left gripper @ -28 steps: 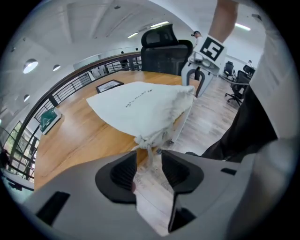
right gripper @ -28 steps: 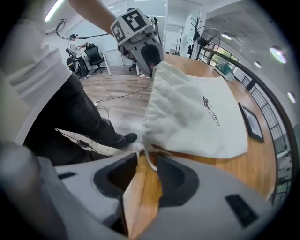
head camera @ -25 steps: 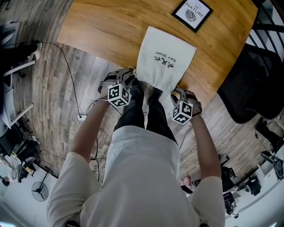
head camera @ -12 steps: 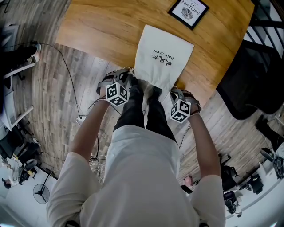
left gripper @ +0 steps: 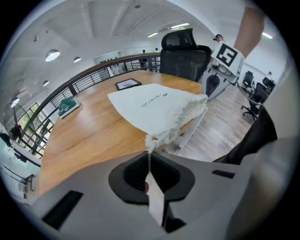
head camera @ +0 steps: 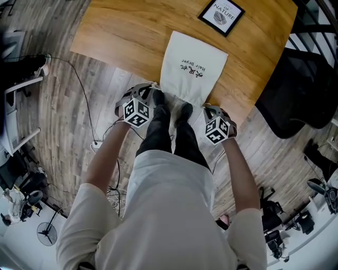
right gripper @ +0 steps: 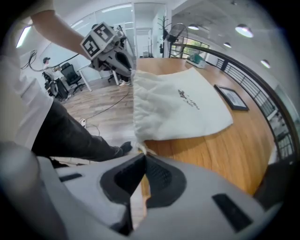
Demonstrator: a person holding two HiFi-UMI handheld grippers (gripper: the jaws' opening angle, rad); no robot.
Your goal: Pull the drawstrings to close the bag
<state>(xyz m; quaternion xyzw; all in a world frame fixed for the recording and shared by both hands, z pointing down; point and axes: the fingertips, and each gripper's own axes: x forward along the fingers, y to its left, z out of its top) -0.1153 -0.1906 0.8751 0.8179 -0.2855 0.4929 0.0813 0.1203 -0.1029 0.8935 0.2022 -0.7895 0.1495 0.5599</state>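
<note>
1. the bag (head camera: pixel 193 66) is a flat, off-white woven cloth pouch, roughly rectangular, with small dark print. it lies on the wooden table (head camera: pixel 121 31), its mouth at the near edge, towards the person.
2. in the left gripper view the mouth hem (left gripper: pixel 180 124) looks puckered and fuzzy, bunched into soft folds.
3. the tabletop is smooth, warm-toned wood with a rounded edge. a black-framed picture (head camera: pixel 221 15) lies beyond the bag, and a black office chair (head camera: pixel 301 79) stands beside the table on grey plank flooring.
4. the left gripper (head camera: pixel 149 95) is clamped on the thin white drawstring (left gripper: pixel 149 159) that runs from the bag's left mouth corner into its ribbed black pads.
5. the right gripper (head camera: pixel 207 109) is at the other corner. its jaws have just been closing and now pinch the drawstring end (right gripper: pixel 140 150) there.
6. compared with a second ago, both hands sit at the same two corners, but their marker cubes have rolled. the bag lies in much the same spot on the table.
</note>
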